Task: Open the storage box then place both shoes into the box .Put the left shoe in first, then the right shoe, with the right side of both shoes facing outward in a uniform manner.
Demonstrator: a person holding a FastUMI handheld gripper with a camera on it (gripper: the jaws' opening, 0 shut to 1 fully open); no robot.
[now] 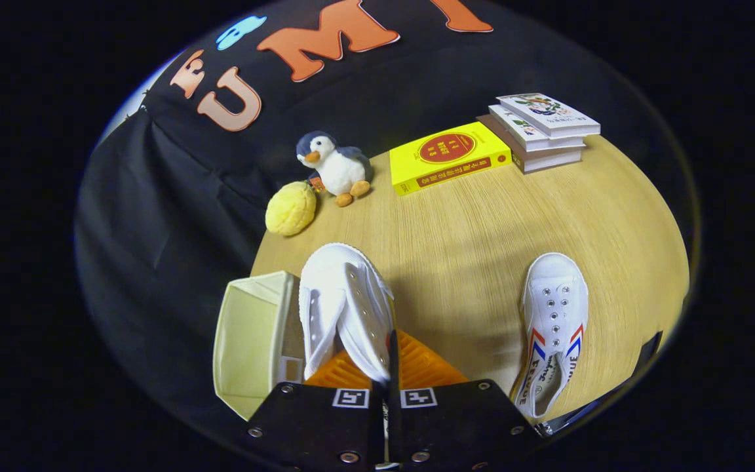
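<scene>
Claw (pixel 387 367) clenched on first white shoe (pixel 345 308), held beside open storage box (pixel 246 341), not yet inside. Second shoe (pixel 553 328) lies on desk (pixel 482 223), well apart. Both placements left.

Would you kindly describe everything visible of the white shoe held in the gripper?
The held shoe is a white canvas sneaker with a rubber toe cap and a row of metal eyelets, no laces showing. It is tipped on its side, toe pointing away, lifted above the wooden table beside the open cream storage box. The gripper has its fingers closed on the shoe's upper edge near the opening. Its heel end is hidden behind the fingers.
</scene>
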